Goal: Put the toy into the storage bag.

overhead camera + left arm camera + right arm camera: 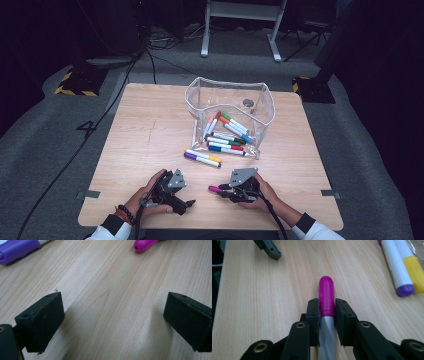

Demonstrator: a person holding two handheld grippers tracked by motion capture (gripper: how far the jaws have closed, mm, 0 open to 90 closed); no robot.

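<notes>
Right tongs [327,308] pinch the pink marker [326,296] low over the table [150,130], at 5 o'clock from the pouch [230,117]. Left tongs [112,320] hang spread, empty. Likely mid-carry; next, lift it toward 12 into the pouch's mouth.

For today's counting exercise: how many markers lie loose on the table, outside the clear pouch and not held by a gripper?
2. A purple-capped marker and a yellow-capped marker lie side by side in front of the clear pouch. The right gripper holds a pink-capped marker.
</notes>
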